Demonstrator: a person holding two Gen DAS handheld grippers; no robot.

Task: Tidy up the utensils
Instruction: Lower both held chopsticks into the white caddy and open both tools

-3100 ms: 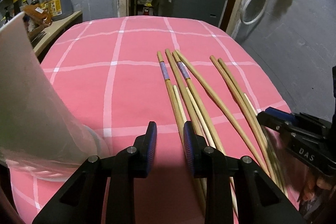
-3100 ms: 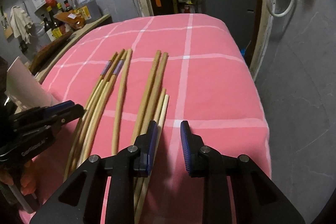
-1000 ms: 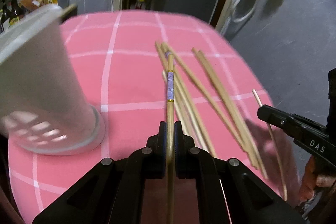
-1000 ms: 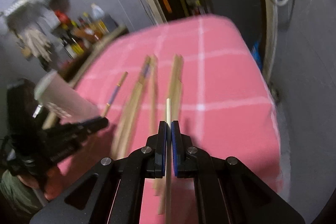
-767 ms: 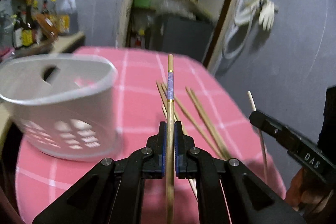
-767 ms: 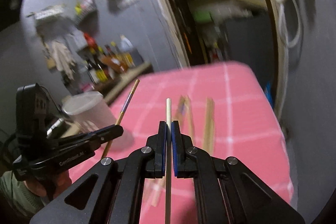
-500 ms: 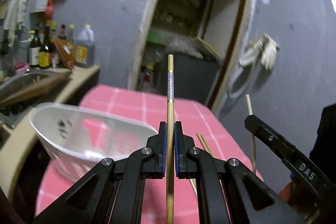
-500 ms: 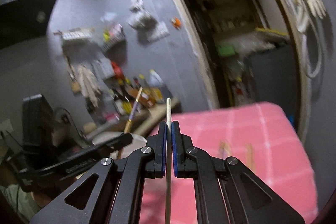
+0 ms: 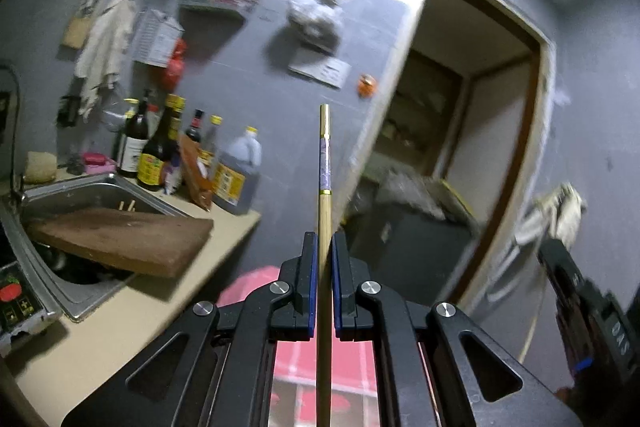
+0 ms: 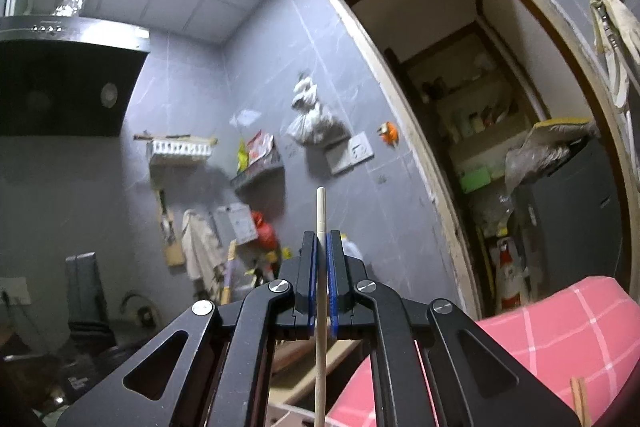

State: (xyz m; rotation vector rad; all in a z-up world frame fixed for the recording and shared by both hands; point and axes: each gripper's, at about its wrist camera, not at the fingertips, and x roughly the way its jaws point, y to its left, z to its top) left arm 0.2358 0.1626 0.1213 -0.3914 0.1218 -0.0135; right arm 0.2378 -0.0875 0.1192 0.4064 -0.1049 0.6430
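My left gripper (image 9: 321, 241) is shut on a wooden chopstick with a purple band (image 9: 324, 163), which points up and forward at the wall. My right gripper (image 10: 321, 241) is shut on a plain pale chopstick (image 10: 321, 211), also pointing up. The right gripper's body shows at the right edge of the left wrist view (image 9: 588, 311), with its pale chopstick (image 9: 534, 319) beside it. A corner of the pink checked tablecloth (image 10: 560, 339) shows low in both views. One chopstick end (image 10: 578, 399) lies on it. The white utensil holder is out of view.
A steel sink (image 9: 80, 195) with a wooden cutting board (image 9: 120, 239) across it sits to the left, on a beige counter (image 9: 100, 331). Sauce bottles (image 9: 160, 151) stand behind it. An open doorway (image 10: 500, 147) lies ahead to the right.
Both grippers have tilted sharply upward with their chopsticks held; the table, the loose chopsticks and the white holder have dropped out of view.
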